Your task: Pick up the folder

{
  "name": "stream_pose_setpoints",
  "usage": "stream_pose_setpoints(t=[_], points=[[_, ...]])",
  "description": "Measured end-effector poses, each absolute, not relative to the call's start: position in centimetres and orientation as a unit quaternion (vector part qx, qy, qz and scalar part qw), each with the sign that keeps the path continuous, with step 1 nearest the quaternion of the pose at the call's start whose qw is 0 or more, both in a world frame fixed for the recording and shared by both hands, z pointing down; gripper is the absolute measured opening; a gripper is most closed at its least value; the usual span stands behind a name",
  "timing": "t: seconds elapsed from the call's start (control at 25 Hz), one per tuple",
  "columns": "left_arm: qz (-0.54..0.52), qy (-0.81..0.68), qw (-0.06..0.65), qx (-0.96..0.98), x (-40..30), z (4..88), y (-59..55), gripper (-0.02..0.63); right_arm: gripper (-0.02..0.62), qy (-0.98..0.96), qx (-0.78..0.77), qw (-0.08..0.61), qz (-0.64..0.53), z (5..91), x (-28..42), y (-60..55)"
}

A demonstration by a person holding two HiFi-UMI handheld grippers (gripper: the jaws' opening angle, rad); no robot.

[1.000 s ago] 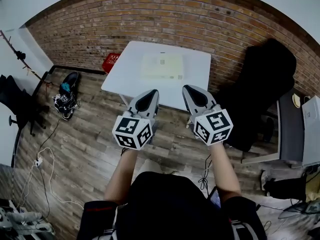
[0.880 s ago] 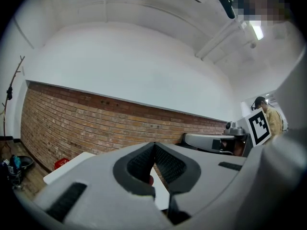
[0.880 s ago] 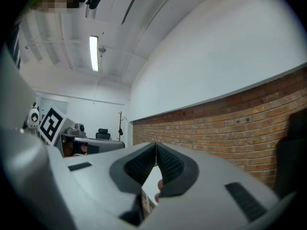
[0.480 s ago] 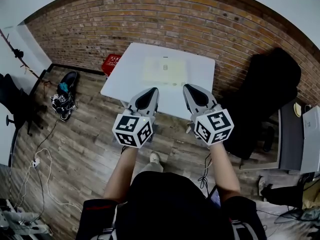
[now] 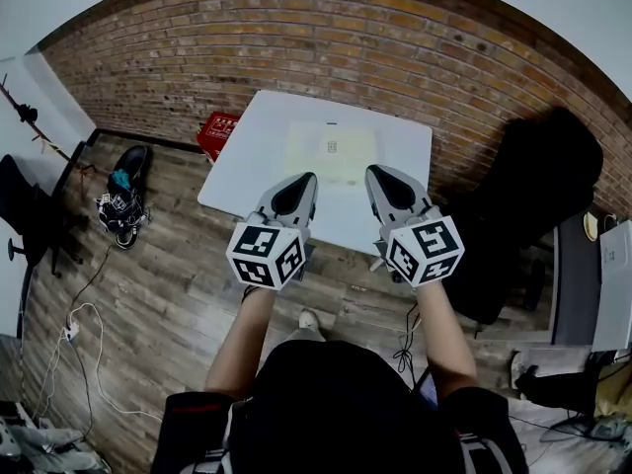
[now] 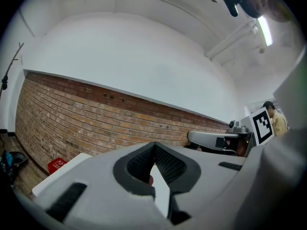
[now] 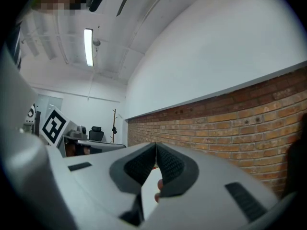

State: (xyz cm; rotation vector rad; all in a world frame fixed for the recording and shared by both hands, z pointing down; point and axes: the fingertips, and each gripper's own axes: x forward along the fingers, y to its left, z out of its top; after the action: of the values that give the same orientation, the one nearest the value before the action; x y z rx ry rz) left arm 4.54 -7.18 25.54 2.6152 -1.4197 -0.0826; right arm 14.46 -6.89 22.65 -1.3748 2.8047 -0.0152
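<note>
Two grippers side by side | left gripper (image 5: 302, 182) fingers pressed together, nothing between | right gripper (image 5: 378, 175) likewise closed, empty | white bench (image 5: 259, 156) just beyond | pale folder (image 5: 331, 152), apparently lying flat, mid-bench, untouched | brick wall (image 5: 346, 38) behind

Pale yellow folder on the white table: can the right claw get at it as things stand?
Probably yes: nothing lies between the right claw and the pale yellow flat folder, but its jaws are shut.
</note>
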Motion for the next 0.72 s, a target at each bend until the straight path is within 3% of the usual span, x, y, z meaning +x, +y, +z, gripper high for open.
stream_pose_setpoints(t=[0.72], points=[[-0.034,-0.460,0.122,0.879,-1.2,27.3,-15.1,0.014,0.028,0.888,-0.459,-0.012,-0.021,24.1,8.9,-14.9]])
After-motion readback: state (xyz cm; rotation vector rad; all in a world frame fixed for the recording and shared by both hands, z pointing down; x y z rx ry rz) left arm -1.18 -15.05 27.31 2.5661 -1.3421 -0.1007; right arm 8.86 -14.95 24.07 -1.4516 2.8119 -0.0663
